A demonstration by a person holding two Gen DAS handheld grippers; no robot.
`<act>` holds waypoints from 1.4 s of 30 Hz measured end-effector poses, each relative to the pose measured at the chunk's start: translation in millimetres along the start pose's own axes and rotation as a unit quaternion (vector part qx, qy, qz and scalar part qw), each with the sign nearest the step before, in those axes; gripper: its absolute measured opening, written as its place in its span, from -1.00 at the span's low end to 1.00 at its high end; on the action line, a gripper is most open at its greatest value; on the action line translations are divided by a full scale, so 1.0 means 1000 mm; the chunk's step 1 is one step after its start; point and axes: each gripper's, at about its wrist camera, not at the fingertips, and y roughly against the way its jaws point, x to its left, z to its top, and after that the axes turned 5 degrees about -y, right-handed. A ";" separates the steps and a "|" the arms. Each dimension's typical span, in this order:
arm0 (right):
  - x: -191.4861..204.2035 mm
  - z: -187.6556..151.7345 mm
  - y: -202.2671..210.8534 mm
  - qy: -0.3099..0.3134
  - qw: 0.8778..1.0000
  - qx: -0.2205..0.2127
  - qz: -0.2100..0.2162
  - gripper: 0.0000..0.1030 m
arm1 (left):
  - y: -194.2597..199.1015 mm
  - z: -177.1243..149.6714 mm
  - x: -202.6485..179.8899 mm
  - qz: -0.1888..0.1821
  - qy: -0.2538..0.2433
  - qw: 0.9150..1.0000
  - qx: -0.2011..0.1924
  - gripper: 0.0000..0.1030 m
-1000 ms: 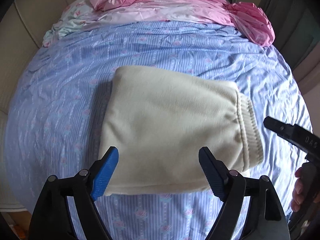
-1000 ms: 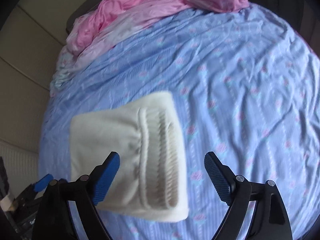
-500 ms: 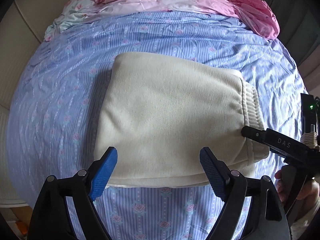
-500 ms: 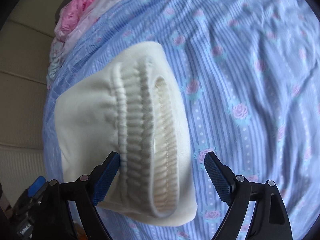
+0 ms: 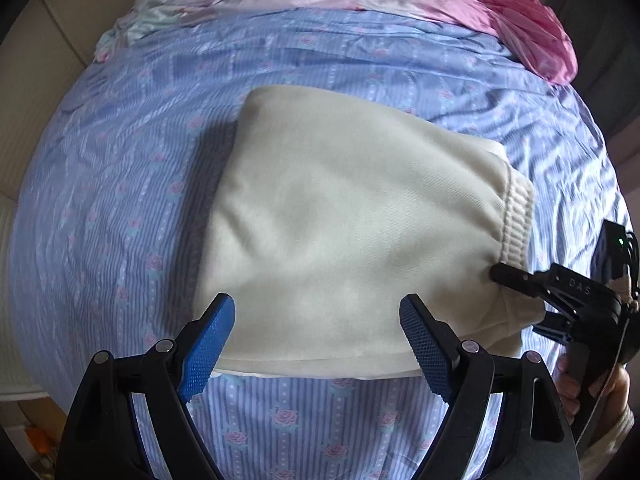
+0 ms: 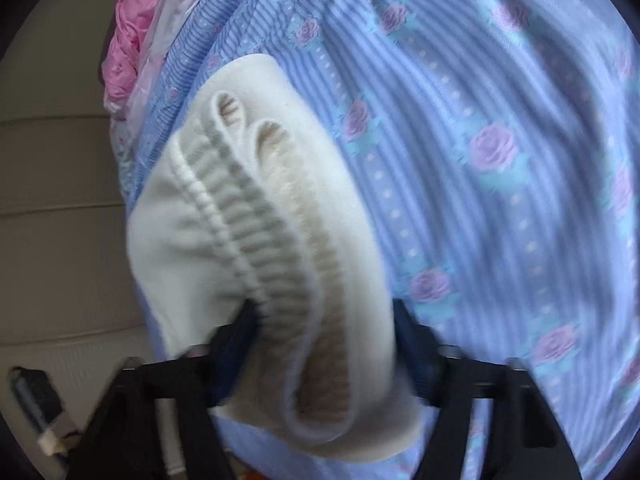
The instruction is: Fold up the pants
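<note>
In the left view, the left claw (image 5: 318,338) was wide apart just above the near edge of the folded pants (image 5: 352,240) on the bed (image 5: 120,200), and the right claw (image 5: 520,280) touched their waistband corner off to the right. In the right view, the right claw (image 6: 320,344) was blurry, its fingers apart on both sides of the waistband (image 6: 280,248), not yet squeezing.

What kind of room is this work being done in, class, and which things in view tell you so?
Most likely a bedroom: the folded cream pants lie on a bed with a blue floral sheet, and a rumpled pink cover is bunched at its far end.
</note>
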 end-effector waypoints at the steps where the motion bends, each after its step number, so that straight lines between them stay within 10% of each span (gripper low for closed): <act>1: 0.002 0.000 0.001 -0.001 1.000 -0.001 -0.002 0.04 | -0.001 0.000 0.004 0.000 0.005 1.000 0.001 0.64; 9: 0.066 -0.018 0.010 0.080 0.988 -0.044 -0.126 -0.22 | 0.003 -0.001 0.062 -0.040 0.054 0.998 -0.007 0.64; 17: 0.113 -0.036 -0.007 0.185 0.945 -0.075 -0.259 -0.25 | -0.015 0.013 0.127 -0.099 0.079 0.992 -0.011 0.81; 27: 0.116 -0.028 -0.022 0.182 0.939 -0.076 -0.282 -0.25 | -0.073 0.051 0.116 -0.182 0.001 0.983 0.020 0.80; 39: 0.119 -0.025 -0.047 0.183 0.934 -0.067 -0.299 -0.25 | -0.122 0.036 0.116 -0.242 0.062 0.966 0.071 0.77; 42: 0.117 -0.019 -0.051 0.177 0.937 -0.065 -0.293 -0.24 | -0.121 0.032 0.113 -0.262 0.088 0.958 0.073 0.27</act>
